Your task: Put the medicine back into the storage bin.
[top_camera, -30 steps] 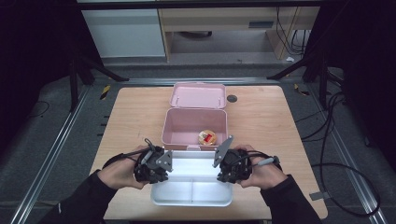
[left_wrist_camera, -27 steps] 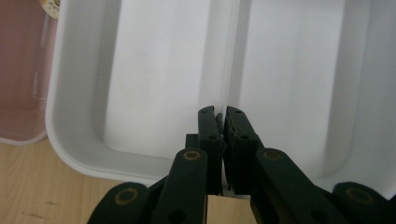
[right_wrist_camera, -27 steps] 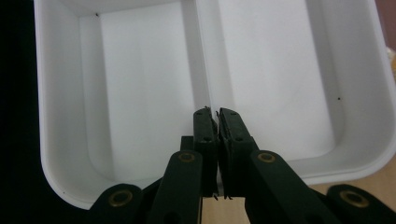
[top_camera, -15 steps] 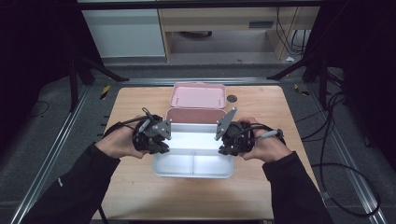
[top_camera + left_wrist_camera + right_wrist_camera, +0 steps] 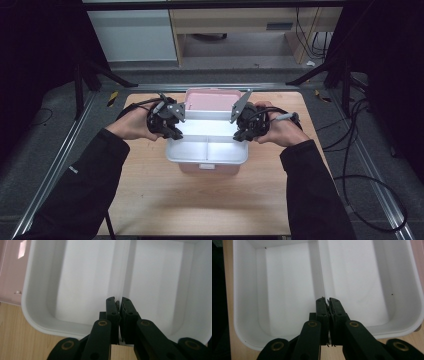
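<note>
A white tray (image 5: 207, 147) with two compartments hangs level between both grippers, right over the pink box base (image 5: 207, 169), whose front edge peeks out below it. My left gripper (image 5: 172, 132) is shut on the tray's left wall, and my right gripper (image 5: 240, 134) is shut on its right wall. In the left gripper view the jaws (image 5: 119, 305) pinch the tray rim (image 5: 82, 285) by the divider. The right gripper view shows the same hold (image 5: 327, 305) on the tray (image 5: 287, 282). The box's inside is hidden under the tray.
The pink lid (image 5: 212, 100) lies open behind the tray. Everything rests on a wooden table (image 5: 200, 200) with bare wood toward the person. Metal rails run along both table sides, and cables trail on the floor at the right.
Both grippers have carried the white tray away from the person, from the table's front to over the pink box. The food in the box is now covered.
</note>
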A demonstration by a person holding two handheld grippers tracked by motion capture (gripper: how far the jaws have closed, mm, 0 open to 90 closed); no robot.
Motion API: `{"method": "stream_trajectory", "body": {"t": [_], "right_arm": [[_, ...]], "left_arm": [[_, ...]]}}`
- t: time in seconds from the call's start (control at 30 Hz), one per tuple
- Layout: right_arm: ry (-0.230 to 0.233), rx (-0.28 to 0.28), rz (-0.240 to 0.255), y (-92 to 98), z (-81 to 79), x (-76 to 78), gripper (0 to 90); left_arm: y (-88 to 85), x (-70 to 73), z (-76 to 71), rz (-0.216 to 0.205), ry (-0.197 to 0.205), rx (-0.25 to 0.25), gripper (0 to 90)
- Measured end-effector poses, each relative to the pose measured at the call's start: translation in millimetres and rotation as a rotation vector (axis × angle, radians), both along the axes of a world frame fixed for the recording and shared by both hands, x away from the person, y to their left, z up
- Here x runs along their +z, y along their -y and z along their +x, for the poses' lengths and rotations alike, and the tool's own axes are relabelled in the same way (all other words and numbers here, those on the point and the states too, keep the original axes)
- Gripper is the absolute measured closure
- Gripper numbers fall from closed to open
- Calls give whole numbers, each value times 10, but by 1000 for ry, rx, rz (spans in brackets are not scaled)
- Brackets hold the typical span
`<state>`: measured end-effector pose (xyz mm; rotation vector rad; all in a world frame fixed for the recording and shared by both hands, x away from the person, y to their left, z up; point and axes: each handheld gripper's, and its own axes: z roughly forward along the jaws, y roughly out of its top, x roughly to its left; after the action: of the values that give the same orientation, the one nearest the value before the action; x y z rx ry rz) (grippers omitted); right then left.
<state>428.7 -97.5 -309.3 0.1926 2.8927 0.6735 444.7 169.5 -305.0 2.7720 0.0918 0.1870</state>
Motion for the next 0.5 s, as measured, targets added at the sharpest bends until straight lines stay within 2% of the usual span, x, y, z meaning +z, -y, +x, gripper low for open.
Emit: {"method": "stream_trajectory", "body": {"t": [0.13,0.33,0.4,0.5], "right_arm": [[18,-9,3,22,150,-48,875],[18,-21,12,22,315,-162,878],[19,-34,9,22,400,-229,874],[10,-46,1,14,450,-297,874]], "left_arm": [[13,-42,191,-11,-16,10,853],[28,-143,421,4,-16,26,844],[35,-240,514,-2,-23,39,841],[44,-316,561,4,-26,47,838]]}}
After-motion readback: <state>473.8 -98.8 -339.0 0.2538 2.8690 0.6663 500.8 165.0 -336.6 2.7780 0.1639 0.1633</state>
